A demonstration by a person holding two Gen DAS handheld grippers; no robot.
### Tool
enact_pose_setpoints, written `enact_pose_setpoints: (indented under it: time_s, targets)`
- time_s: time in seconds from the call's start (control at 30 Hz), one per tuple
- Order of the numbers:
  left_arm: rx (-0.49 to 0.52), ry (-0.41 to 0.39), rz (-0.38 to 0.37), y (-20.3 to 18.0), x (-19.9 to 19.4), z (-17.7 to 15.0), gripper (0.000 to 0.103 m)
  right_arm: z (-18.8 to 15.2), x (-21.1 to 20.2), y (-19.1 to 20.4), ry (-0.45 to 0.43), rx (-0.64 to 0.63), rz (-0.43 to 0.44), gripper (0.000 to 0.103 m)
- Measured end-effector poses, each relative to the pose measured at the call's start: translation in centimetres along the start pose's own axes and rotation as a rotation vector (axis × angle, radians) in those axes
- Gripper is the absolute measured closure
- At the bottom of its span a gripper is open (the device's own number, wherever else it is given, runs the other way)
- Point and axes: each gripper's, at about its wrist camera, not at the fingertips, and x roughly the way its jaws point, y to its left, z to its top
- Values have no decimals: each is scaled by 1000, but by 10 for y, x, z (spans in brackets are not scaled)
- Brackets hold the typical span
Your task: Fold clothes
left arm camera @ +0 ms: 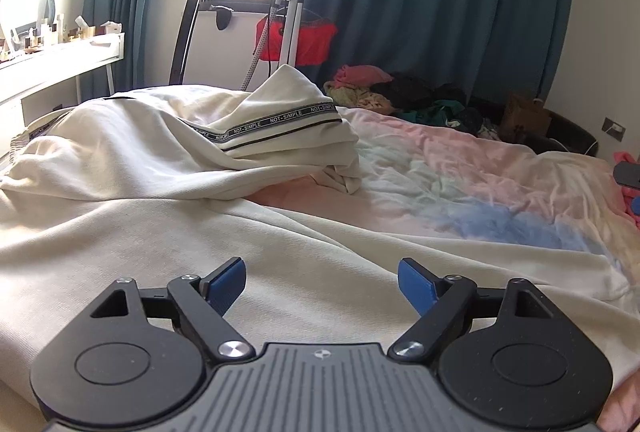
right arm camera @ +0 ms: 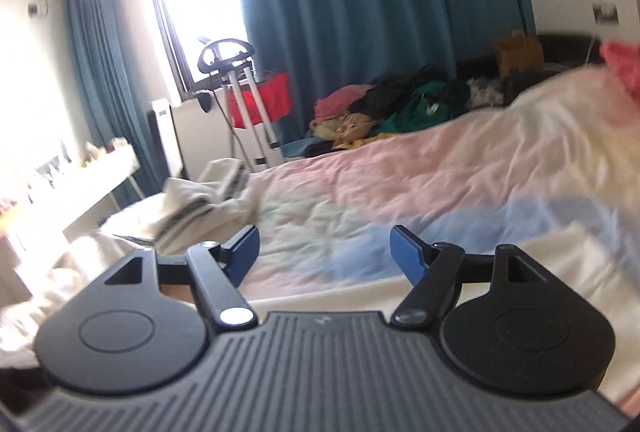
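Observation:
A cream garment (left arm camera: 168, 224) with a black "NOT-SIMPLE" band lies spread over the bed, its far part bunched into a heap (left arm camera: 280, 120). My left gripper (left arm camera: 322, 282) hovers low over the flat cream cloth, open, with nothing between its blue pads. In the right wrist view the same cream heap (right arm camera: 200, 208) sits at the left. My right gripper (right arm camera: 325, 254) is open and empty above the pastel bedsheet (right arm camera: 400, 192). That view is blurred by motion.
A pile of mixed clothes (left arm camera: 400, 94) lies at the far side of the bed by teal curtains (left arm camera: 440, 0). A garment steamer stand (left arm camera: 290, 16) with a red item stands under the window. A white desk (left arm camera: 60, 64) holds bottles at the left.

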Motion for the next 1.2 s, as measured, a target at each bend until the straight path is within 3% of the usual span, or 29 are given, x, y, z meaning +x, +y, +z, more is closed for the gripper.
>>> enact_pose_setpoints:
  time_s: [0.17, 0.27, 0.43, 0.57, 0.77, 0.87, 1.0, 1.1, 1.17, 1.2]
  targets:
    - [26, 7, 11, -3, 8, -5, 17, -22, 2, 25, 63, -22, -58, 29]
    - [75, 30, 22, -11, 24, -6, 16, -22, 6, 34, 47, -72, -101, 29]
    - [252, 50, 52, -42, 69, 7, 16, -22, 19, 31, 44, -83, -125, 29]
    - [305, 31, 74, -69, 124, 36, 16, -27, 36, 19, 68, -47, -173, 29]
    - [509, 14, 196, -124, 241, 79, 16, -32, 64, -15, 83, 95, -217, 29]
    - [533, 36, 282, -133, 296, 95, 18, -39, 82, -28, 88, 131, -217, 29]
    - [604, 8, 422, -137, 346, 104, 19, -49, 107, -35, 119, 162, -193, 29]
    - [686, 24, 483, -137, 372, 104, 19, -54, 117, -32, 130, 153, -169, 29]
    - [720, 31, 511, -135, 382, 108, 32, -57, 121, -30, 136, 142, -168, 29]
    - [736, 40, 520, -133, 385, 111, 52, -57, 122, -31, 143, 148, -170, 29]
